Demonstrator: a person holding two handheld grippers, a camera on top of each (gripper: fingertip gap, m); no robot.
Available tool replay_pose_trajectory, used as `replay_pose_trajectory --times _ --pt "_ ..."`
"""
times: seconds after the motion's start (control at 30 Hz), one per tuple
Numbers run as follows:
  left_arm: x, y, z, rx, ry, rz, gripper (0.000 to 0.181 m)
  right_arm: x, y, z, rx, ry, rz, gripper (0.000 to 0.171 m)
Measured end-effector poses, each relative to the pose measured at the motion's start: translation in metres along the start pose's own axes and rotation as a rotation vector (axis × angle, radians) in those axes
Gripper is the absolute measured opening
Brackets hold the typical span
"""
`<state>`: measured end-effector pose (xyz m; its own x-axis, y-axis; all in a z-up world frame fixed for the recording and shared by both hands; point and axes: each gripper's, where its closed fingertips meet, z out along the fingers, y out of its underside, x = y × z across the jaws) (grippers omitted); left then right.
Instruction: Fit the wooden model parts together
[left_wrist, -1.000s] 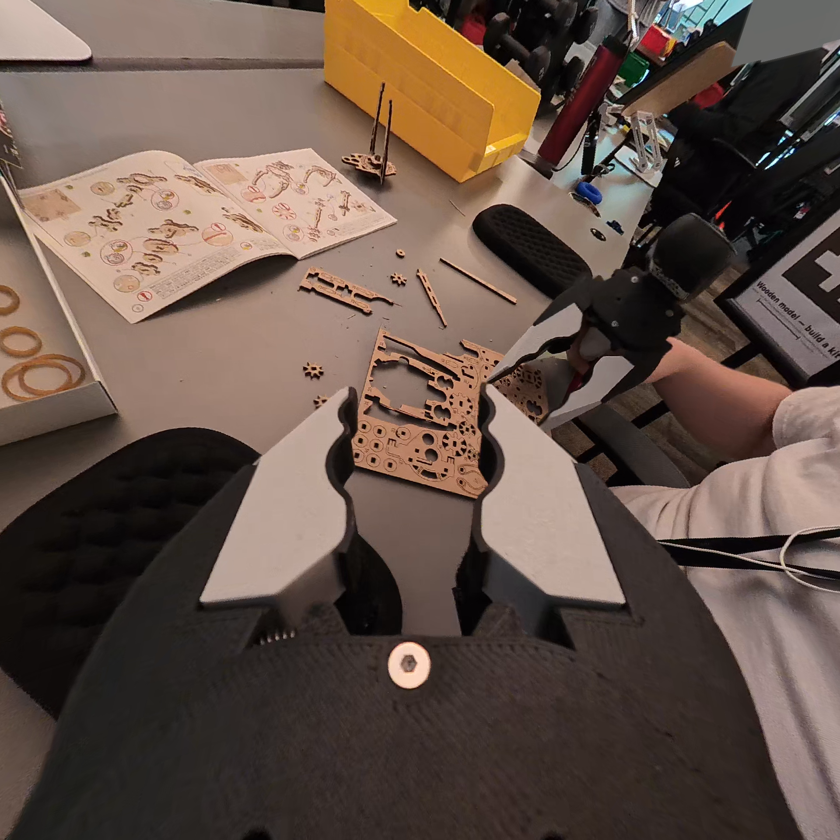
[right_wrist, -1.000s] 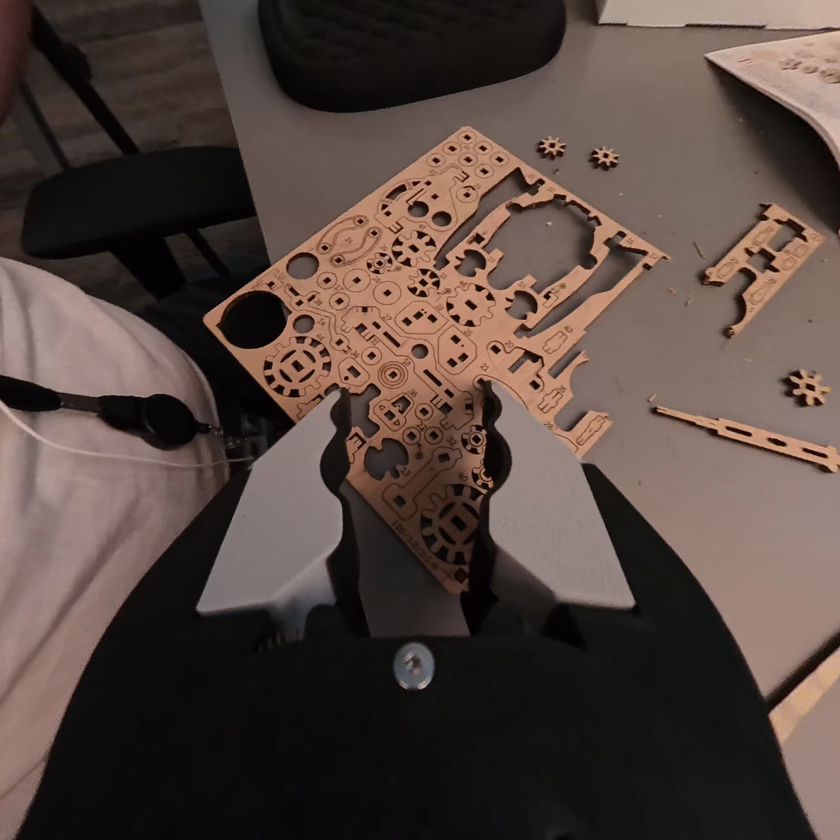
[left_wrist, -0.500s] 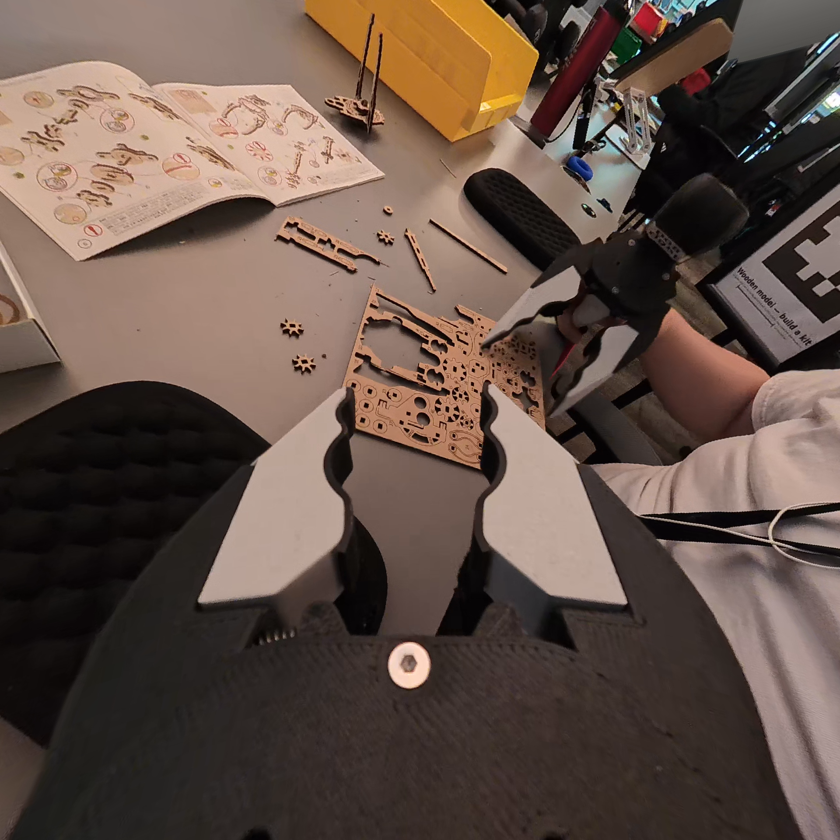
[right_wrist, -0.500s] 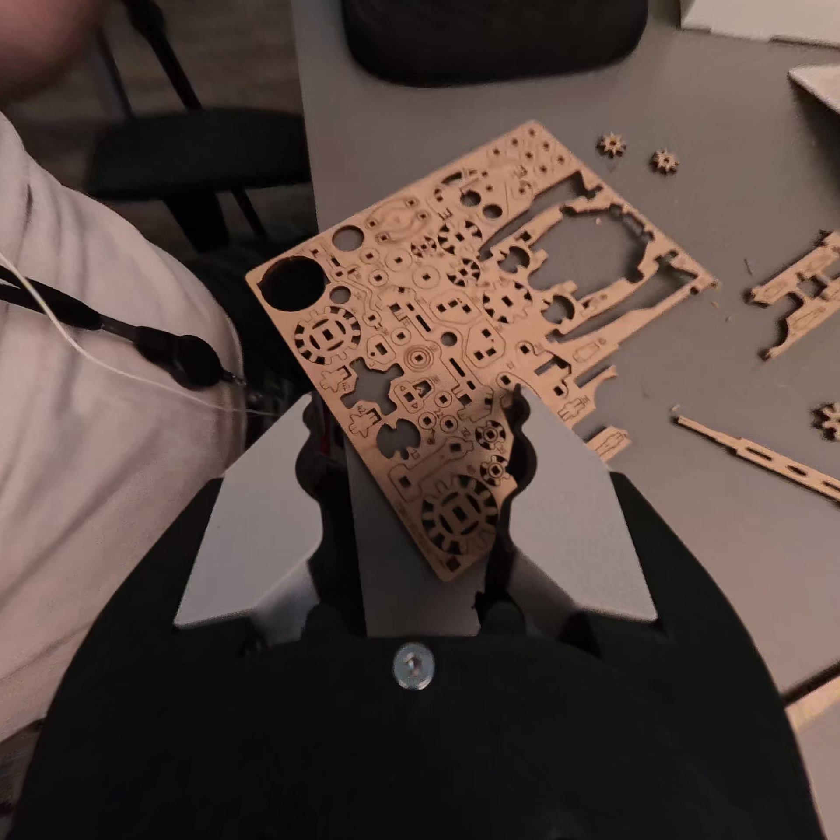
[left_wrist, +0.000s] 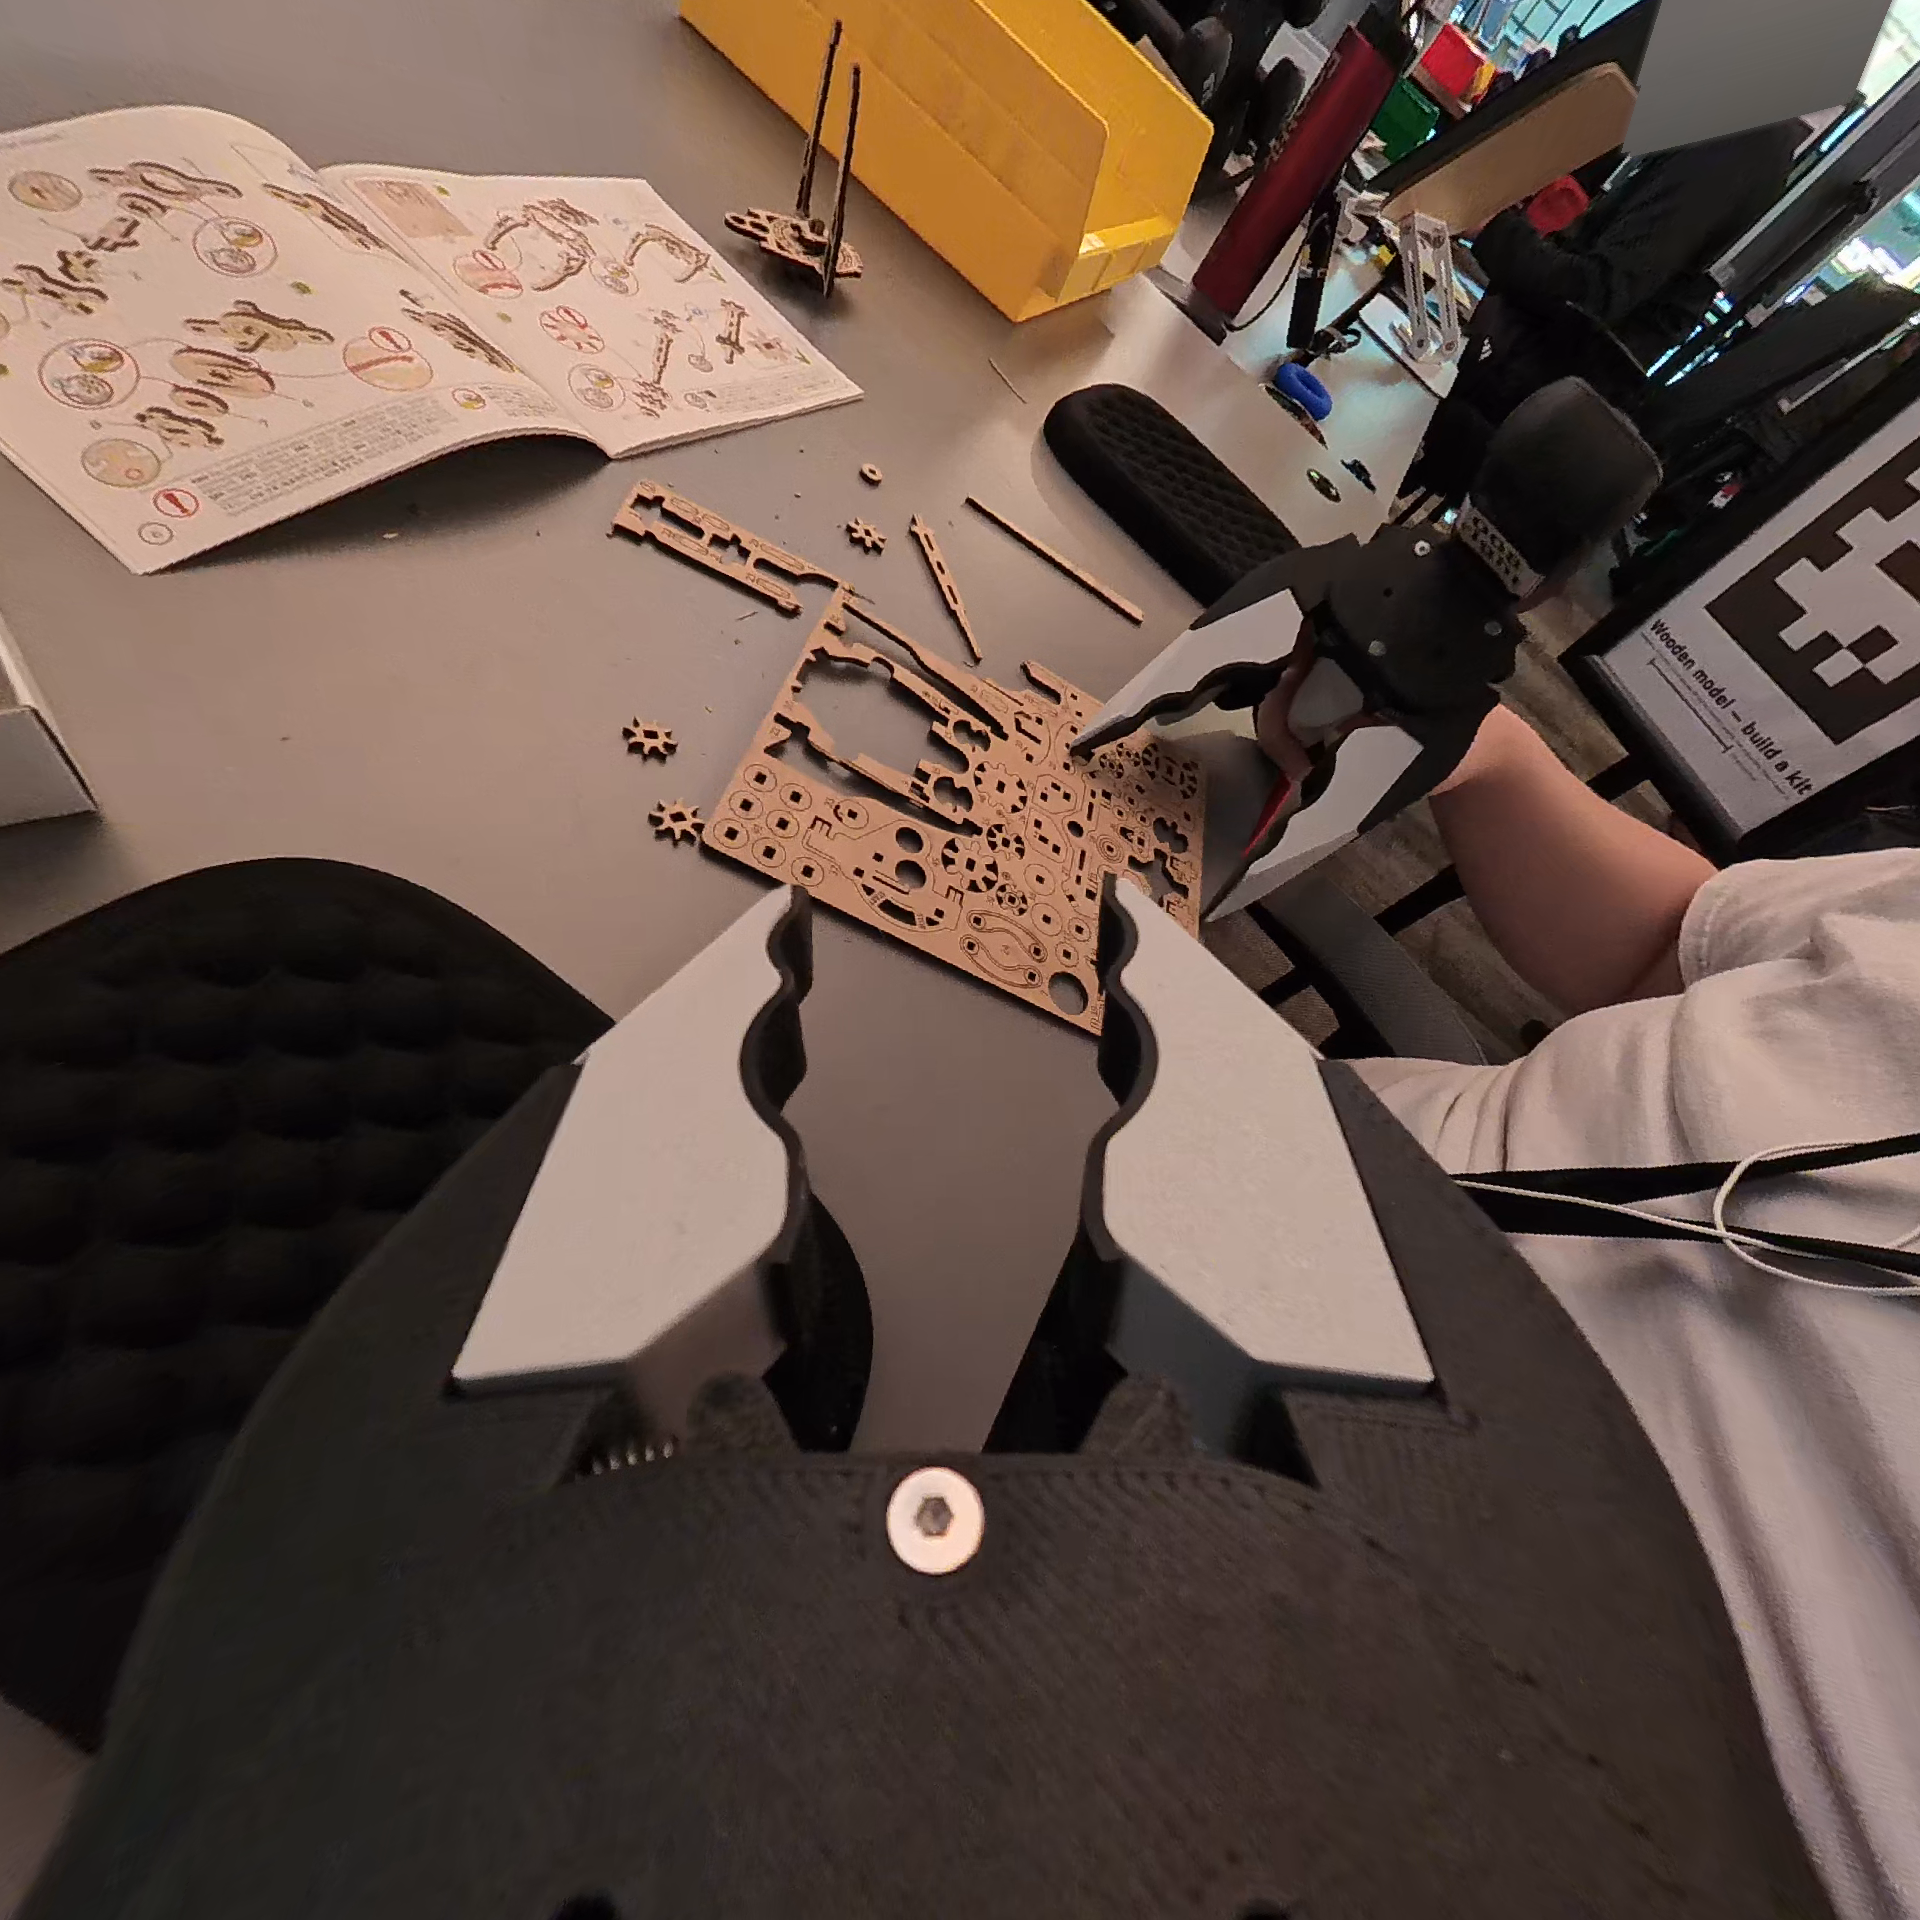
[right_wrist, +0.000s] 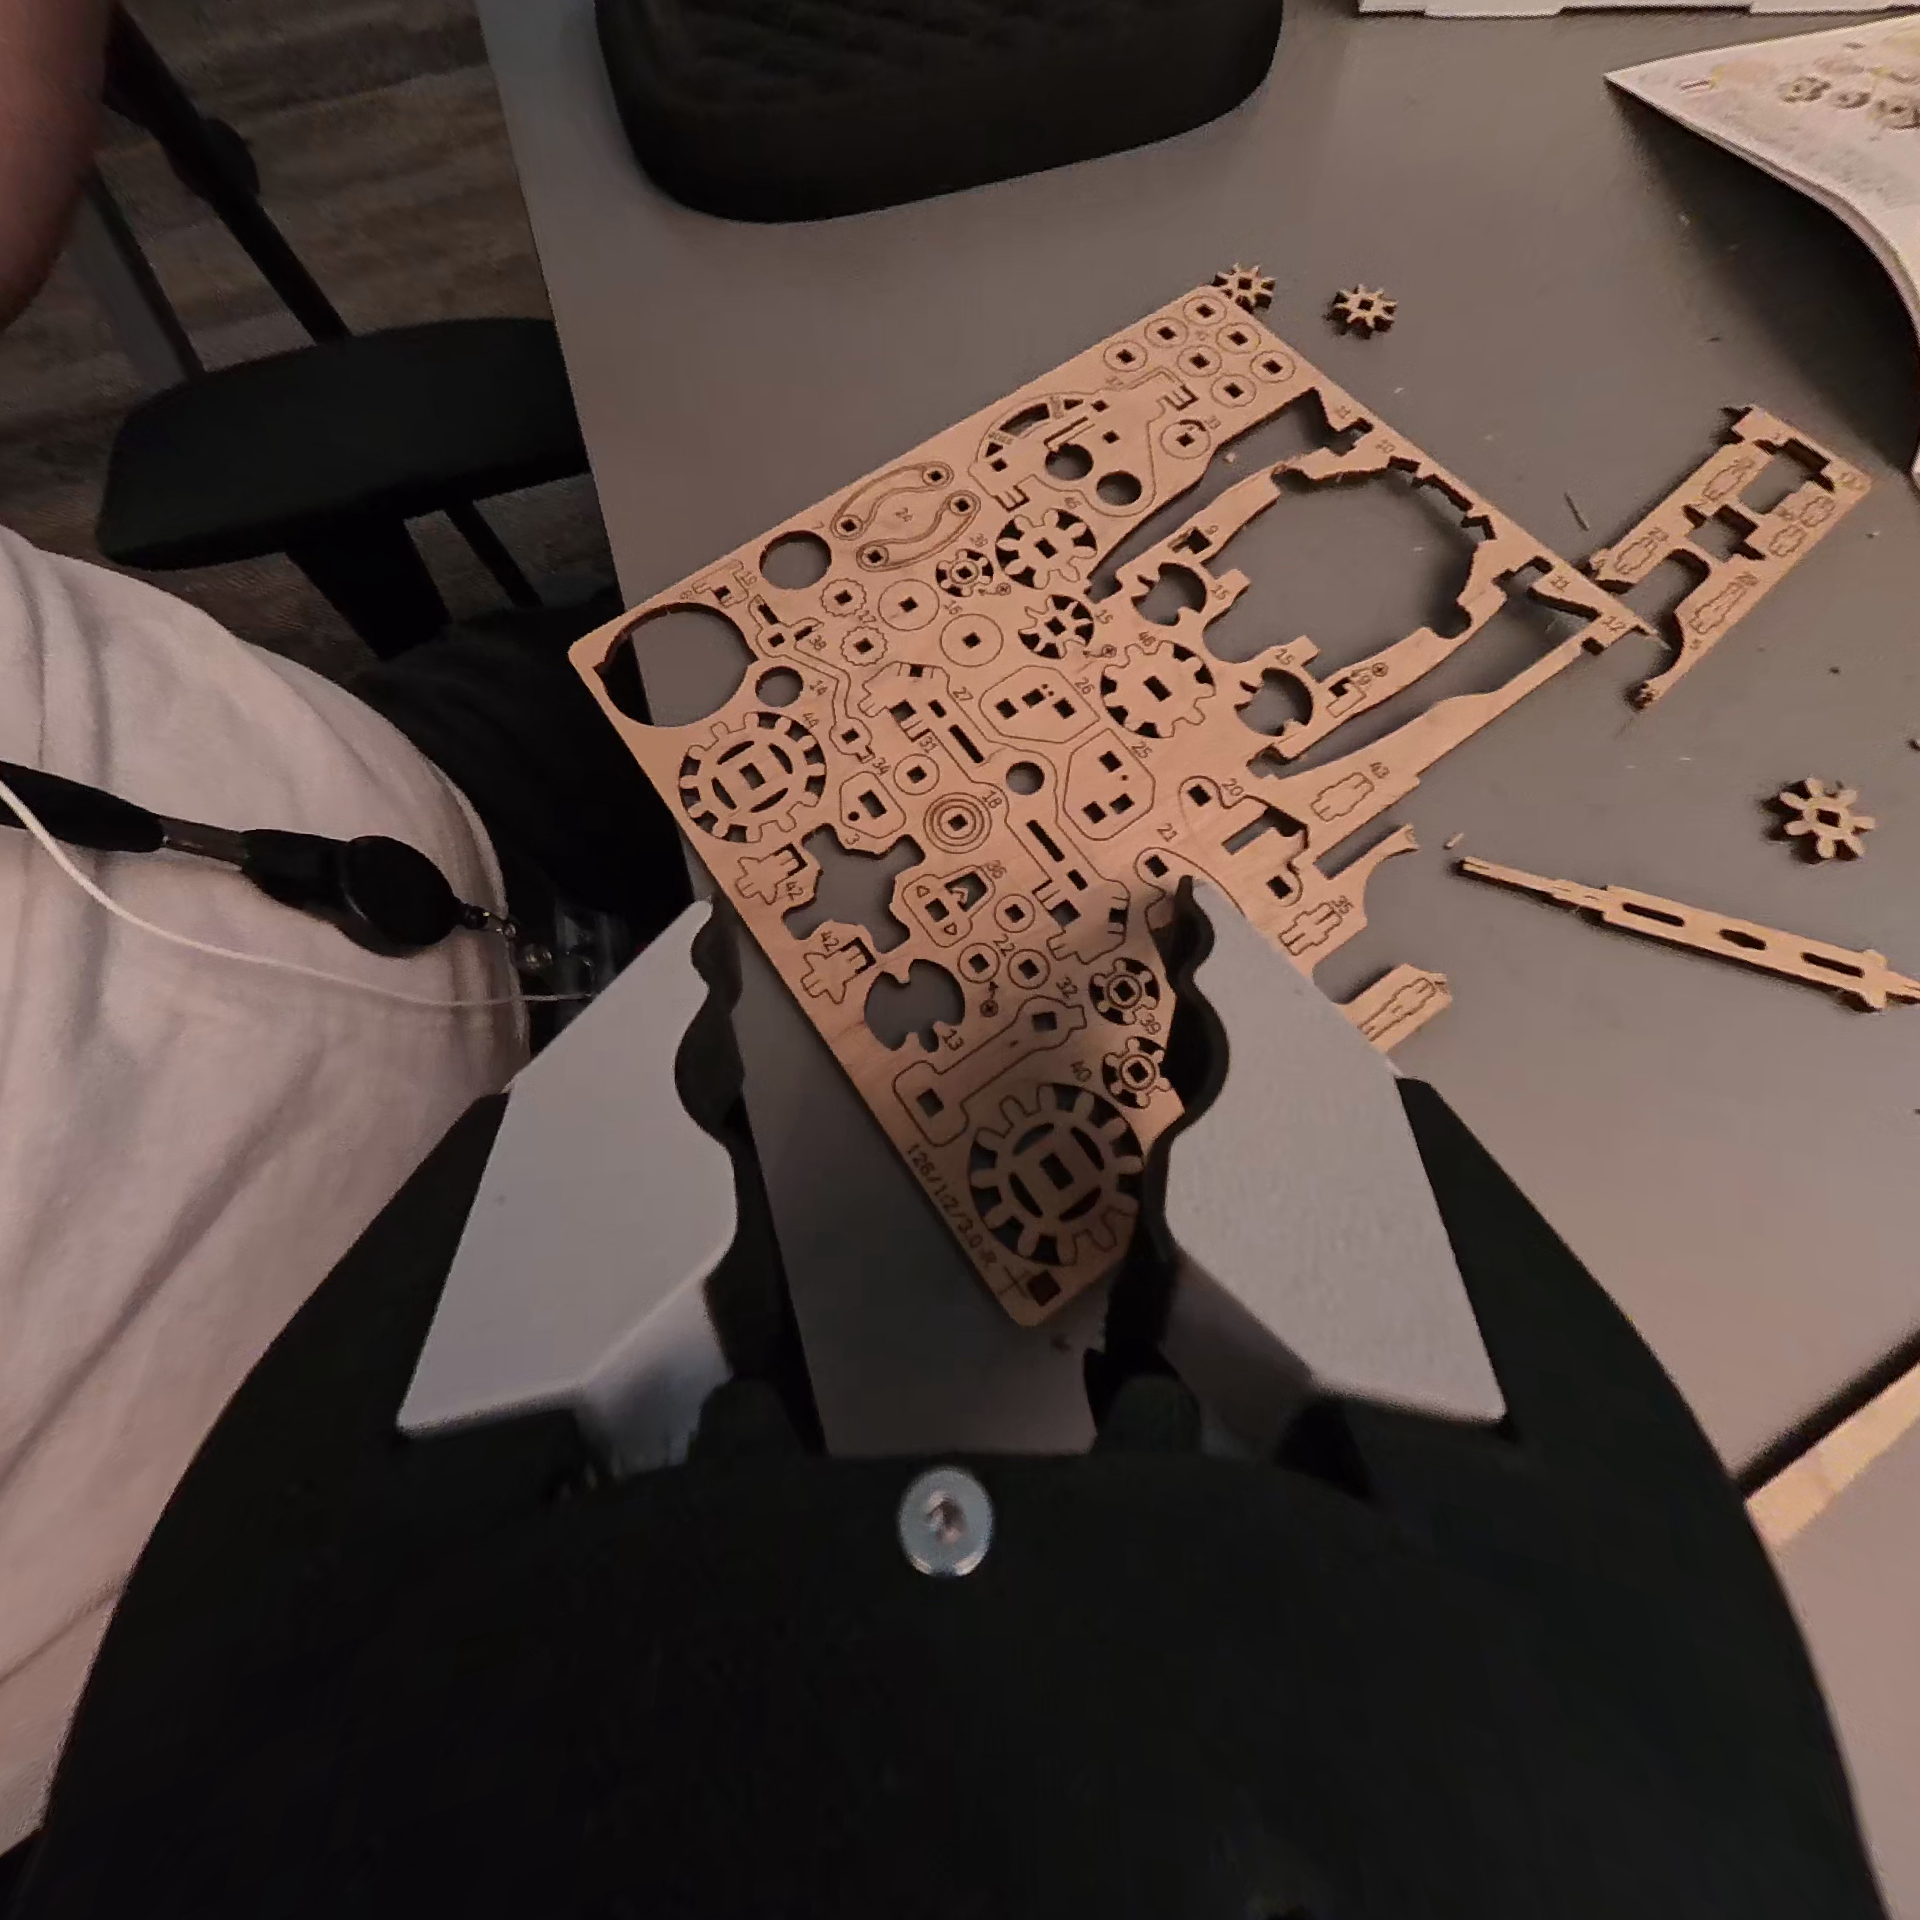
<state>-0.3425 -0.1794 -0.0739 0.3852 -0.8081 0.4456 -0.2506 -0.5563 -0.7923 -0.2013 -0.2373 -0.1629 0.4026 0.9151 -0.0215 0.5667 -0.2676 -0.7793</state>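
I go left to right across the grey tabletop. An open instruction booklet lies at the far left, with a small upright wooden assembly beyond its right page and a yellow bin behind that. Loose wooden pieces lie near the middle: a flat frame piece, two small gears just left of the sheet, and two thin strips above it.

My left tool is spread, nothing between its fingers, hovering just short of the near edge of the wooden parts sheet. The sheet lies at the tabletop's right edge, and in the right wrist view its corner with the large round hole overhangs that edge.

My right tool is also spread. One finger lies over the sheet's right side, its tip on or just above the wood; I cannot tell if it touches. The other finger sits off the sheet's left edge. The sheet's pointed near corner reaches back between the two fingers, unclamped.
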Motion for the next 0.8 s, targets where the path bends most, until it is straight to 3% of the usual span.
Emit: replay_pose_trajectory --times 0.4,0.6,0.73,0.8 --pt "0.002 0.003 0.006 -0.012 0.040 -0.021 0.053 0.003 0.005 -0.011 0.014 -0.109 -0.007 0.069" --pt "0.005 -0.001 0.010 -0.001 0.073 -0.027 0.053 0.001 0.003 -0.012 0.000 -0.159 -0.027 0.072" --pt "0.002 -0.013 0.011 0.031 0.084 0.018 0.053 0.008 -0.020 -0.028 0.139 -0.152 -0.047 0.072" --pt "0.000 -0.023 0.014 0.051 0.068 0.121 0.054 0.030 -0.036 -0.043 0.234 -0.069 -0.056 0.072"
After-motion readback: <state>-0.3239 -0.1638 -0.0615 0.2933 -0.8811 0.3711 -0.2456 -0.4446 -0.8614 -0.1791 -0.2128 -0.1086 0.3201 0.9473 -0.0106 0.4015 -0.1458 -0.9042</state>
